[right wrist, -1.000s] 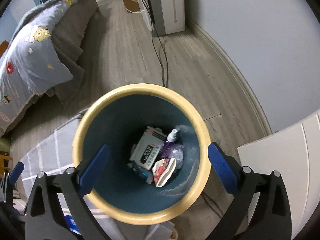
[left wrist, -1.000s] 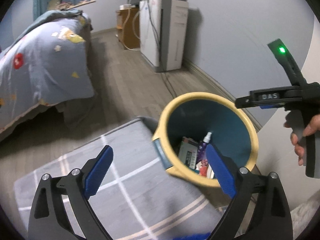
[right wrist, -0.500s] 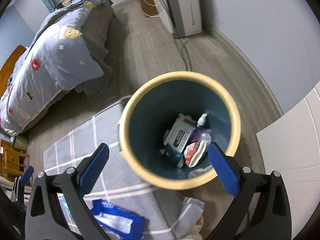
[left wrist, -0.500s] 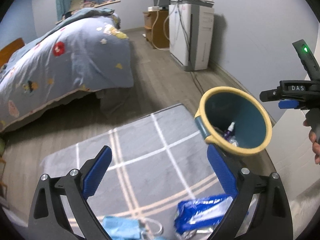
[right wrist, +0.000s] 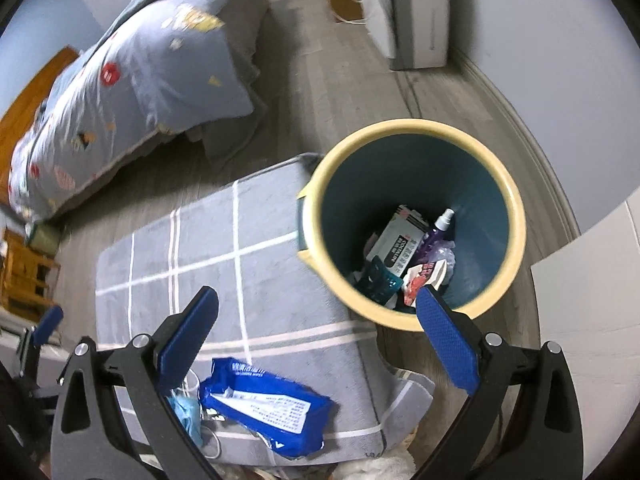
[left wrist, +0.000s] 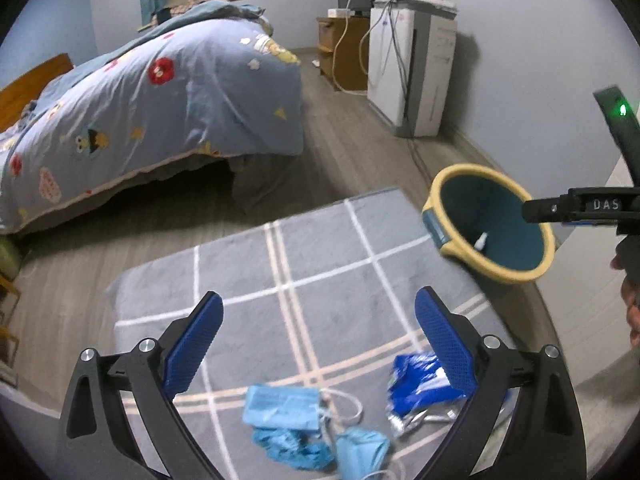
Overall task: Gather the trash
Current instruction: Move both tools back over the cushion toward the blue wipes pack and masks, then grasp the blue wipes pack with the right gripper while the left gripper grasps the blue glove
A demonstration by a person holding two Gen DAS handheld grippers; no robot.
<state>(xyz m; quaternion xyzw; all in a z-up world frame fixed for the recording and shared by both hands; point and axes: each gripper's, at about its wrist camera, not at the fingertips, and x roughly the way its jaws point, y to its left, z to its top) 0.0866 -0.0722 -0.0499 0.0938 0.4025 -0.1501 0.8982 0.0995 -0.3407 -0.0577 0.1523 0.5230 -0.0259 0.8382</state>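
Face masks [left wrist: 312, 432] — partly cut off below.

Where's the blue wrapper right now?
The blue wrapper lies on the grey checked rug, low and left of centre in the right wrist view, beside the crumpled face masks and short of the yellow-rimmed trash bin.

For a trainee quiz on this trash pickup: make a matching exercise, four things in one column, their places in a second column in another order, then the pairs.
Things:
1. blue wrapper
2. spray bottle
3. face masks
4. white appliance

Places:
A. against the wall beyond the bed
B. inside the bin
C. on the rug, beside the masks
D. on the rug, between the left gripper jaws in its own view

Pairs: 1-C, 2-B, 3-D, 4-A
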